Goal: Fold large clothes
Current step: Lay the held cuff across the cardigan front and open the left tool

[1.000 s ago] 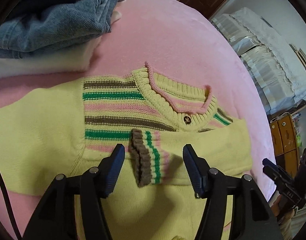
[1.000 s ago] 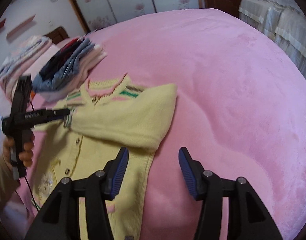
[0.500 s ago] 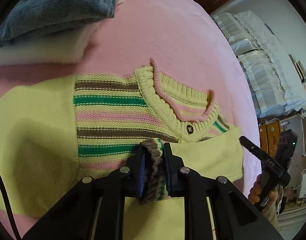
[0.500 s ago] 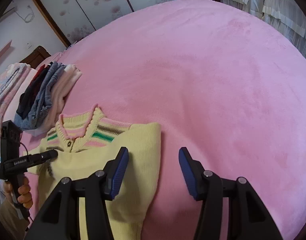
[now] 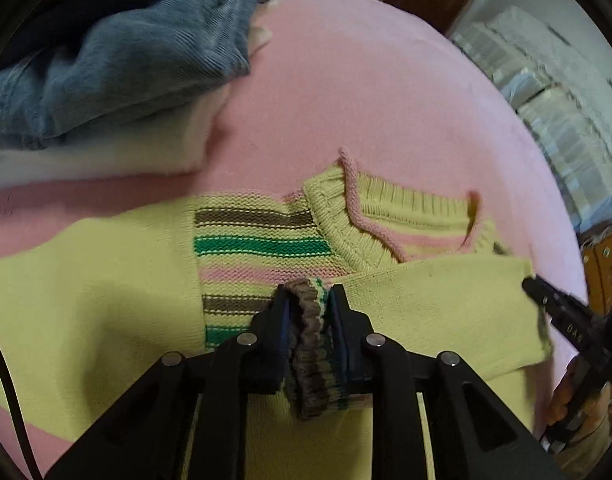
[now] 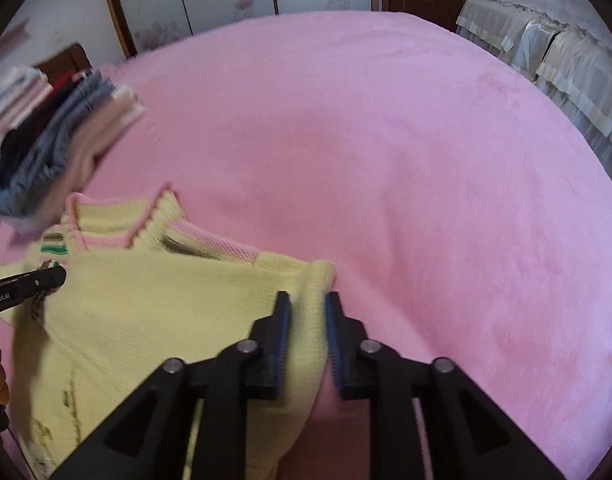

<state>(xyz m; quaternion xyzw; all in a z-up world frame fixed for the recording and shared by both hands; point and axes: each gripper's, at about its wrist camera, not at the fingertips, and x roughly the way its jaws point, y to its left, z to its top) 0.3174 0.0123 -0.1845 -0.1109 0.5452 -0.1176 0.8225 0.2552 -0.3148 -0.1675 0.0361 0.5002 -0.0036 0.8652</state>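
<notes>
— Which step are you on?

— Folding the sleeve across the chest. My left tool (image 5: 308,300) is clamped on the striped cuff (image 5: 311,354), though its jaws have just eased a little wider with the cuff between them. My right tool (image 6: 308,304) has just been closing, and its jaws now straddle the fold of the sleeve (image 6: 318,280) at the shoulder edge; I cannot tell whether the pads press yet.

— Where is the sweater?

— The sweater (image 5: 86,280) lies flat on the pink bed (image 6: 386,160), collar (image 5: 386,216) away from me, the sleeve crossing it just below the collar. Farther off sits a pile of clothes (image 5: 126,60).

— And next?

— I judge both tools must lift together, keeping the sleeve taut, so the side panel turns inward without dragging the layer beneath.
</notes>
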